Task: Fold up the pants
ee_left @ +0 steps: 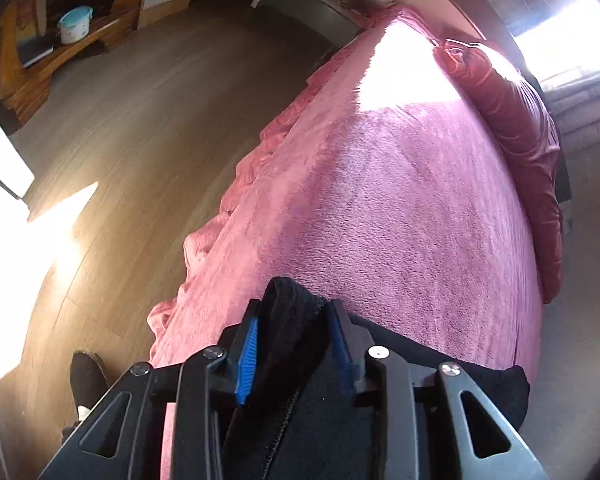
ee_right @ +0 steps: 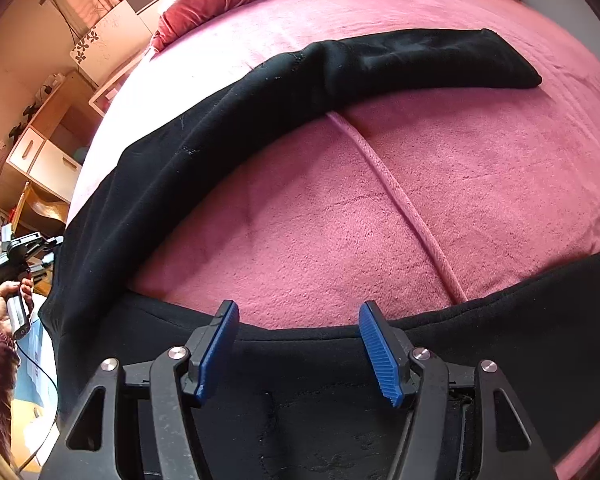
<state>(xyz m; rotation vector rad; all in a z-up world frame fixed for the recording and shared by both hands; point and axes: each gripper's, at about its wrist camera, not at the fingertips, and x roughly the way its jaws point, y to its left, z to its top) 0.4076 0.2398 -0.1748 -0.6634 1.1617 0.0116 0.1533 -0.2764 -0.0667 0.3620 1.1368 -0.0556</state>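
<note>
Black pants (ee_right: 340, 68) lie spread on a pink bed blanket (ee_right: 320, 220). One leg arcs from the left edge to the far right, and another part runs along the near edge (ee_right: 520, 320). My right gripper (ee_right: 298, 344) hangs open just above that near part, and its blue pads touch nothing. In the left wrist view, my left gripper (ee_left: 292, 340) is shut on a bunched fold of the pants (ee_left: 292, 312) at the bed's near corner. At the left edge of the right wrist view, a hand (ee_right: 4, 296) holds a gripper handle beside the pants.
A red pillow (ee_left: 516, 128) lies along the far side of the bed (ee_left: 380, 200). Left of the bed is wood floor (ee_left: 120, 140), with a foot in a dark shoe (ee_left: 86, 376) near the corner. A wooden shelf holds a teal pot (ee_left: 74, 24). A cabinet with drawers (ee_right: 40, 160) stands beside the bed.
</note>
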